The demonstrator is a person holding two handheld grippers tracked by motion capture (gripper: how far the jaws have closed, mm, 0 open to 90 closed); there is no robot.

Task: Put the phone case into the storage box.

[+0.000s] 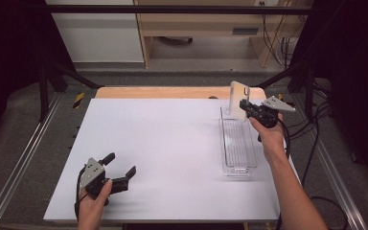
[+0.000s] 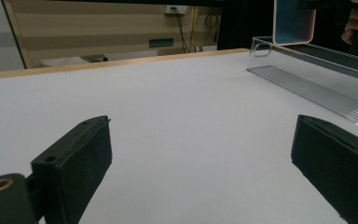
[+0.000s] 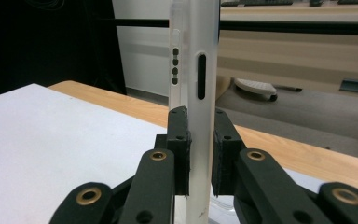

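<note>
White worktop (image 1: 172, 153) fills the high view, wooden edge at the far side; the left tongs (image 1: 123, 168) rest low near the person's side, jaws apart, nothing between them; the right tongs (image 1: 244, 106) are clamped on an upright phone case (image 1: 238, 98) just above the far end of a clear plastic tray (image 1: 238, 143). Left gripper view: jaws wide apart over bare worktop; tray and case well ahead to the right. Right gripper view: the pads (image 3: 179, 149) squeeze the case edge-on, upright.

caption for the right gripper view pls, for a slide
Right gripper jaws shut on an upright white phone case, above the white table.
</note>
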